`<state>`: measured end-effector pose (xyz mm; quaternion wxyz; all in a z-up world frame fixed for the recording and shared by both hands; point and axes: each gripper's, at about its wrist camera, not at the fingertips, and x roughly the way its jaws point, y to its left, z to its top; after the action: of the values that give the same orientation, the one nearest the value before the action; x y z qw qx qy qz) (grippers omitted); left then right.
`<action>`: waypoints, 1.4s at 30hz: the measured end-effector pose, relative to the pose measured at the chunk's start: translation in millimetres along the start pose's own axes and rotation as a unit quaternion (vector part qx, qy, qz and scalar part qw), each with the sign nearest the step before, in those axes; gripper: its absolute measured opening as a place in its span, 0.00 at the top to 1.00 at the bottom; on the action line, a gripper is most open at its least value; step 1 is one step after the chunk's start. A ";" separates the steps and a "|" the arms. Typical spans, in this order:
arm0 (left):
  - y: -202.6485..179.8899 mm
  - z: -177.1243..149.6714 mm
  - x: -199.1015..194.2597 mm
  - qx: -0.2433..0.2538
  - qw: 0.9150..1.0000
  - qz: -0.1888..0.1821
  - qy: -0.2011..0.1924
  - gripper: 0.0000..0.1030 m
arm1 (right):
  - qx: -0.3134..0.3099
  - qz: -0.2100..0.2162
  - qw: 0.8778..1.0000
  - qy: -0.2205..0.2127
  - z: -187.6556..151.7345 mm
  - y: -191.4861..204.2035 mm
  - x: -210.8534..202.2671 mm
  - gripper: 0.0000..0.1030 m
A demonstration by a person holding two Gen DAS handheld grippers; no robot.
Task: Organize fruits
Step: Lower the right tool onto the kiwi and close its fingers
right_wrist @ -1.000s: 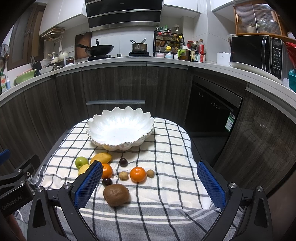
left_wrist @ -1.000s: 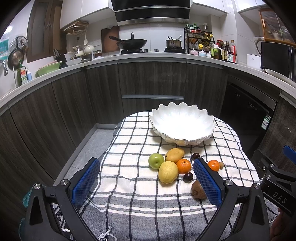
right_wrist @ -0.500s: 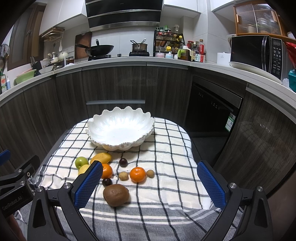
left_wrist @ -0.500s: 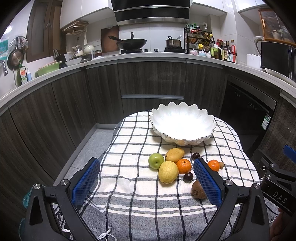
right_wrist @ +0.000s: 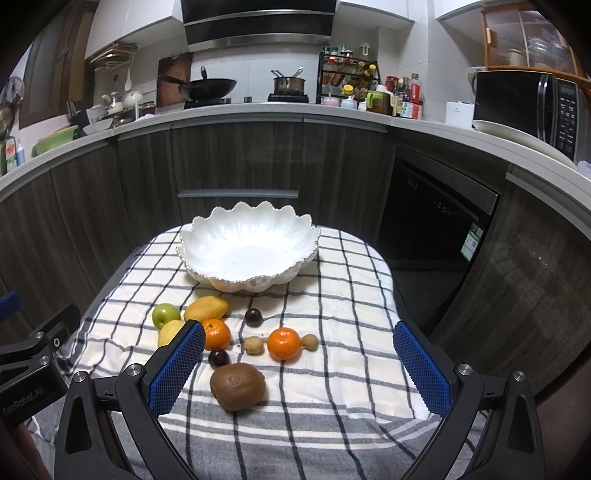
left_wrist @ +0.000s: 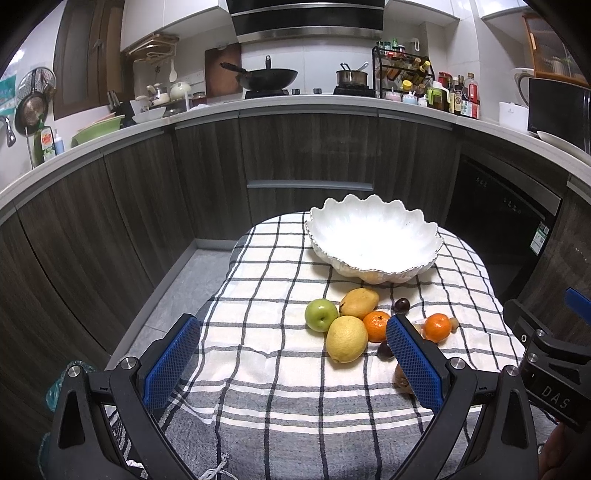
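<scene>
Hand-held gripper (right_wrist: 299,360) spread above kiwi (right_wrist: 238,386), tangerine (right_wrist: 283,343).

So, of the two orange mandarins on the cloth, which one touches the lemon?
The left mandarin, beside the mango. It presses against the lemon. The other mandarin lies apart to the right, between two small brown fruits.

Around me a pale counter (right_wrist: 443,133) curves above dark wood-grain cabinets (right_wrist: 236,158). A black range hood (left_wrist: 306,18) hangs over a wok (left_wrist: 267,78) and pot (right_wrist: 288,84); a microwave (right_wrist: 528,107) sits right, grey floor (left_wrist: 177,291) lower left.
</scene>
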<state>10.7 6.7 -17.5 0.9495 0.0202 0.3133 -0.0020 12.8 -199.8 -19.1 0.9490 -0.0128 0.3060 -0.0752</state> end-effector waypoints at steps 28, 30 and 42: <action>24.4 -33.8 88.1 0.012 0.996 0.014 0.084 0.00 | -0.070 0.056 0.985 0.149 -49.4 55.7 116.5 0.00; 24.2 -36.0 92.7 0.012 0.996 0.014 0.092 0.00 | -0.069 0.058 0.983 0.162 -53.7 56.2 123.8 0.00; 26.6 -41.3 107.9 0.002 0.993 0.008 0.115 0.00 | -0.072 0.084 0.973 0.204 -71.4 64.7 150.7 0.19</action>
<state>73.3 35.9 -113.9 0.9073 0.0250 0.4198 0.0067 100.8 -157.0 -168.9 0.8661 -0.0398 0.4976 0.0261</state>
